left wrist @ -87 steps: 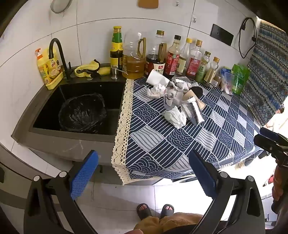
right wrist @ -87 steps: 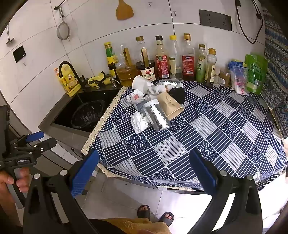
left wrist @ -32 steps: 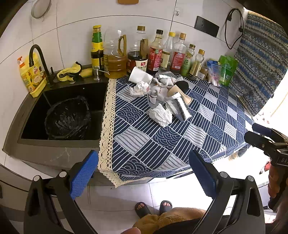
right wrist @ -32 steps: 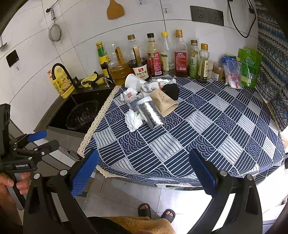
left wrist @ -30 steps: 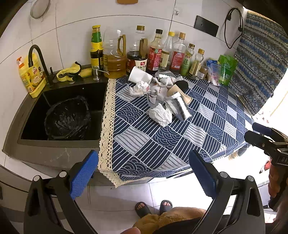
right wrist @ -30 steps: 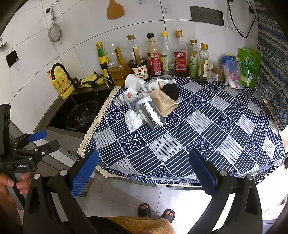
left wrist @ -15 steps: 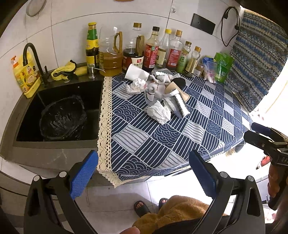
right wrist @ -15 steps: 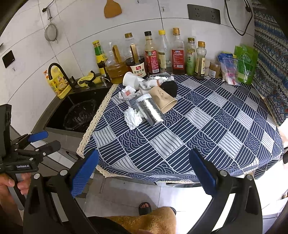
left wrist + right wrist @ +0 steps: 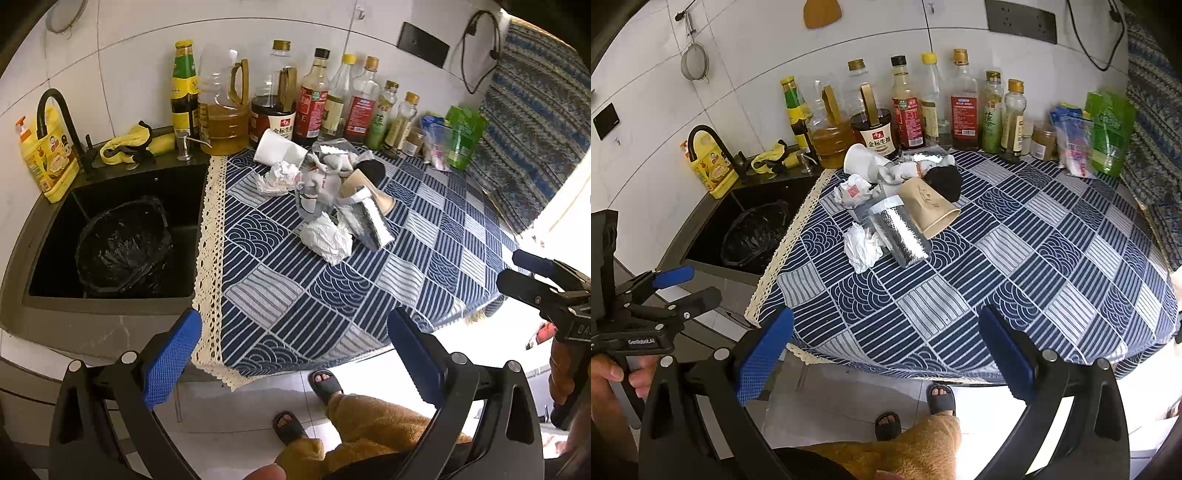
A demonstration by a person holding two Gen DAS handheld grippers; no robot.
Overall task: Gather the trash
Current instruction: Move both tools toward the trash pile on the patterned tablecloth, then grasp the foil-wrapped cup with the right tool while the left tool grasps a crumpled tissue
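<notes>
A pile of trash lies on the blue patterned tablecloth: a crumpled white tissue, a silver foil pouch, a tan paper cup, a white cup and another paper wad. A bin lined with a black bag sits in the sink. My left gripper hangs open before the table edge, empty. My right gripper is open and empty too, short of the pile.
Several sauce and oil bottles line the tiled back wall. A black tap and yellow soap bottle stand by the sink. Green and blue packets sit at the back right. The person's sandalled feet are on the floor below.
Both grippers have moved closer to the table over the last seconds, so the pile looks larger. The person has stepped forward. Both stay open.
</notes>
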